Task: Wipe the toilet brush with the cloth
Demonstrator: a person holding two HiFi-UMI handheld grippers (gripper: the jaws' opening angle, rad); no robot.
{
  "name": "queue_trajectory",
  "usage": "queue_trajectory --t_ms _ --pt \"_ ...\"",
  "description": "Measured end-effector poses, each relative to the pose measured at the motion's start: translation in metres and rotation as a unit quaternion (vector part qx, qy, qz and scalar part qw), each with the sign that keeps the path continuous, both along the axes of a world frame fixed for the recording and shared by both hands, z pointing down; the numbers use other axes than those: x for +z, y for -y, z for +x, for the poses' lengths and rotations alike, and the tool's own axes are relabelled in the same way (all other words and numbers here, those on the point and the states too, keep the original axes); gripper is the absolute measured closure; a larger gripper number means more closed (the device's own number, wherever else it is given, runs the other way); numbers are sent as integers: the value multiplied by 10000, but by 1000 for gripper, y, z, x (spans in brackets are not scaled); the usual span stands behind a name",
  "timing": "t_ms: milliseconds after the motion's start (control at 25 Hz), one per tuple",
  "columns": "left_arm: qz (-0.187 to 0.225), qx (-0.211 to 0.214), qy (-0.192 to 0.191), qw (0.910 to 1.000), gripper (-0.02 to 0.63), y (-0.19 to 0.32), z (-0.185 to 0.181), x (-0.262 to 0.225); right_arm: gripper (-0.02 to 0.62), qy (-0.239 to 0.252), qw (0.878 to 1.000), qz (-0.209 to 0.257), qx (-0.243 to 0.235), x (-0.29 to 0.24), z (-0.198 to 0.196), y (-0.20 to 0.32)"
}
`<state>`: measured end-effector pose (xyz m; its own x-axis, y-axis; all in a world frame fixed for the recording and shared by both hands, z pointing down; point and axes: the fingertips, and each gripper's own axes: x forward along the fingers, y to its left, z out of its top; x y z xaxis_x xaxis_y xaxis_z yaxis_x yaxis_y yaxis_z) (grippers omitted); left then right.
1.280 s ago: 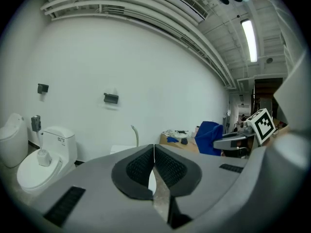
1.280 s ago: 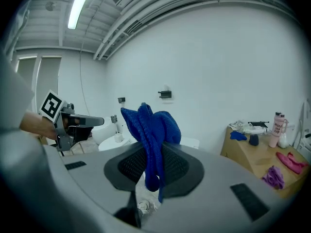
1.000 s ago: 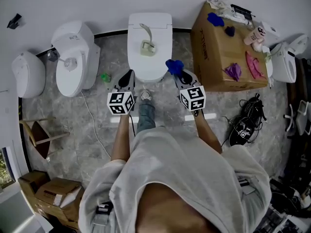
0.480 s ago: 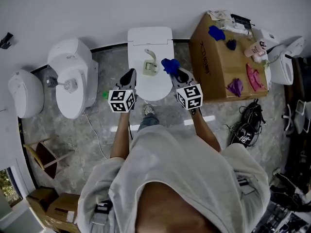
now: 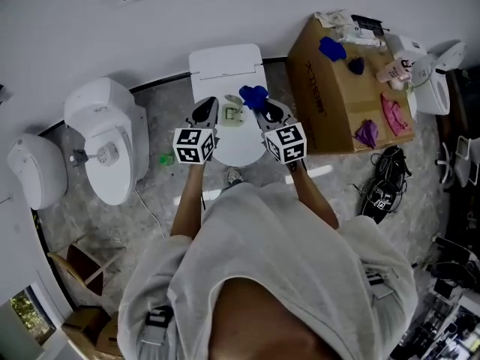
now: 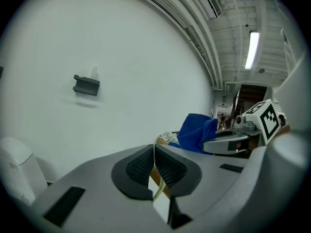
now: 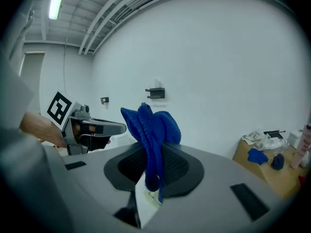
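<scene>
The toilet brush (image 5: 232,113), pale with a light handle, lies on the closed lid of the white toilet (image 5: 225,62) in the head view. My left gripper (image 5: 205,105) hovers just left of it, its pads pressed together with nothing between them (image 6: 153,159). My right gripper (image 5: 260,108) hovers just right of the brush, shut on a crumpled blue cloth (image 5: 253,95) that sticks up from the jaws (image 7: 151,130). In the left gripper view the cloth (image 6: 196,131) shows at right. Both grippers point toward the white wall.
A second white toilet (image 5: 105,145) and a white fixture (image 5: 34,172) stand at left. A cardboard box (image 5: 341,73) with blue, purple and pink cloths sits right of the toilet. Black cables (image 5: 382,193) lie on the floor. A dark bracket (image 6: 86,85) hangs on the wall.
Both grippers have moved forward from the toilet's front edge to over the lid, closing in on either side of the brush. The blue cloth stays in the right gripper.
</scene>
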<state>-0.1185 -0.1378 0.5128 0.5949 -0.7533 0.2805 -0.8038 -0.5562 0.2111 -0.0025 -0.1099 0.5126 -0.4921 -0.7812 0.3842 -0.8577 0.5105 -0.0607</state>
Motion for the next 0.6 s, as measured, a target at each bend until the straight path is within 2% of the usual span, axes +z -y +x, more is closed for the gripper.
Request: queue_trajectory --t_ms 280,600 --pt "-154 227 71 9996 583 17 14 16 506 61 9994 -329 29 23 -6 6" --pt "-394 234 217 9987 581 20 28 33 506 121 9970 -632 -442 40 -25 8"
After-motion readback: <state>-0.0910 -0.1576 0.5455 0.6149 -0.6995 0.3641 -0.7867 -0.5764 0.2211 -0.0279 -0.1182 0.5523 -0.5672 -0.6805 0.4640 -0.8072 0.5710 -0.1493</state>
